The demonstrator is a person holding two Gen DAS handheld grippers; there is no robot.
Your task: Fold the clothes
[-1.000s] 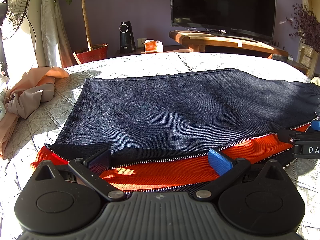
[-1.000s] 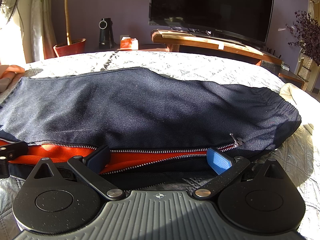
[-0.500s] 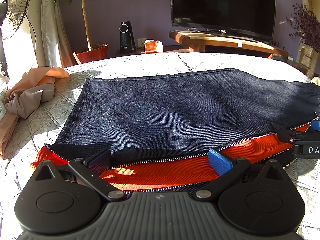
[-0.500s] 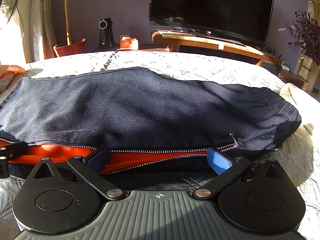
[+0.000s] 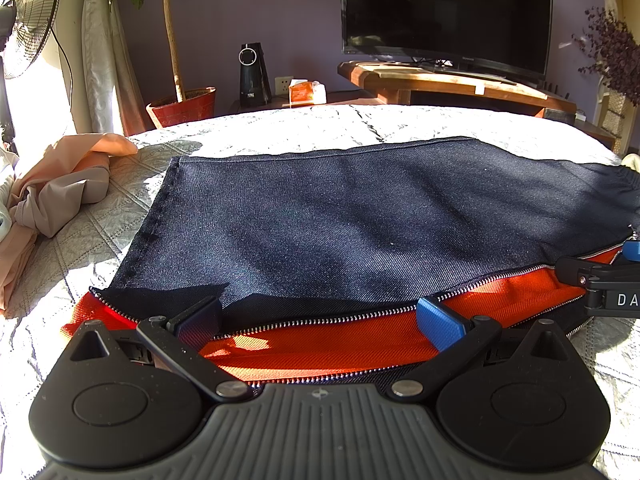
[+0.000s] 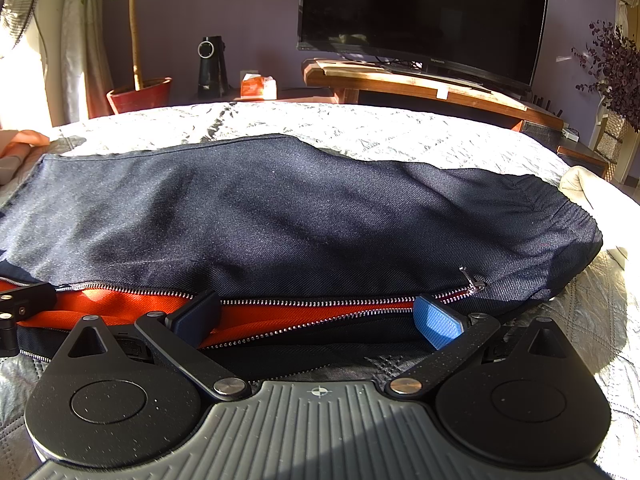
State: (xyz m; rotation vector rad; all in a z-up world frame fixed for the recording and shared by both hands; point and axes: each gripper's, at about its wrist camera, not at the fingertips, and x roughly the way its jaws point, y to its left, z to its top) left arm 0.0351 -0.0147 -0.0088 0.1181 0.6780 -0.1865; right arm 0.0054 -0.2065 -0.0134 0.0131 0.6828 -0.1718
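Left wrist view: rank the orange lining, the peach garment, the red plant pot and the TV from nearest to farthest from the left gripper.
1. Orange lining, between the left gripper's fingers.
2. Peach garment, left on the bed.
3. Red plant pot, beyond the bed, left.
4. TV, back wall, right.

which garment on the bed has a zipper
The dark navy garment lying flat across the bed, with its silver zipper open on an orange lining. The peach garment crumpled at its left shows none.
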